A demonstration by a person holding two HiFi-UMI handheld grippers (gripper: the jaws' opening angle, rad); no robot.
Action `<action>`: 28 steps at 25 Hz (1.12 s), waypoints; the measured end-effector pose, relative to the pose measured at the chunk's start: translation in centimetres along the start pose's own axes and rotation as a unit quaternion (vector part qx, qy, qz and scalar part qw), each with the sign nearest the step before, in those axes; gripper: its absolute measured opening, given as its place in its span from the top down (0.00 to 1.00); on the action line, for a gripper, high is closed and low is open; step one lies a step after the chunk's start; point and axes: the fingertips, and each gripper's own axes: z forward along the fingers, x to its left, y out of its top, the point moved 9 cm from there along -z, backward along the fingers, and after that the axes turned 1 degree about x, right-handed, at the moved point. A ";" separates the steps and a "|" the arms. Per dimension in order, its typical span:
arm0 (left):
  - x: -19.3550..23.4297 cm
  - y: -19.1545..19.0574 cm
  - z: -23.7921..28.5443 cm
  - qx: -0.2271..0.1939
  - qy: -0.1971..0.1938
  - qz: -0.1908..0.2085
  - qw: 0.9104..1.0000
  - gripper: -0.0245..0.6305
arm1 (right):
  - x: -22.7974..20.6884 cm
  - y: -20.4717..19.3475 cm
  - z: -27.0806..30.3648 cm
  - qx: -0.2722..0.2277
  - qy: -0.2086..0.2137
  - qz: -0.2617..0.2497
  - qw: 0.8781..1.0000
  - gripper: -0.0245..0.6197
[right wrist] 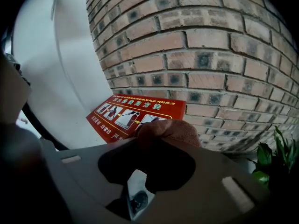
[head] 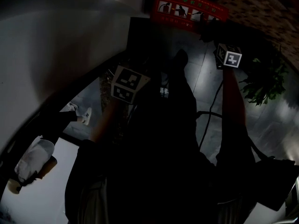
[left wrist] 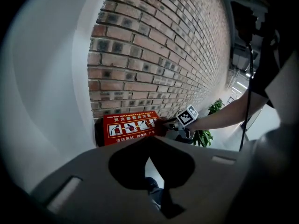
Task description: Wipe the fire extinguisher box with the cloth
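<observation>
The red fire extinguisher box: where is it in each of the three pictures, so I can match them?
Head view: box top centre, brick wall to its right.
Left gripper view: box left of centre, at the wall's foot.
Right gripper view: box near centre, just behind the cloth.
Shared landmark: the brick wall.

Grey tiled floor [head: 205, 69], glossy, joints visible. Red fire extinguisher box [head: 189, 9] stands at far edge, against brick wall [head: 261, 13]. Green plant [head: 264, 80] at right, near box. Bystander's white shoes [head: 79, 112] on floor at left.
</observation>
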 end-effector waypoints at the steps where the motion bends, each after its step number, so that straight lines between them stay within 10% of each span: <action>1: 0.0 0.0 -0.2 -0.002 0.001 -0.002 1.000 0.96 | -0.1 0.0 -0.2 0.001 -0.002 0.000 1.000 0.83; 18: 0.3 -1.6 -1.9 -0.003 0.006 -0.023 1.000 0.96 | -4.6 -2.1 -4.2 0.022 -0.083 0.065 0.994 0.84; 28: 1.2 -1.6 -2.7 -0.013 0.009 -0.035 0.999 0.96 | 0.2 5.3 -2.8 -0.050 -0.008 0.012 0.999 0.84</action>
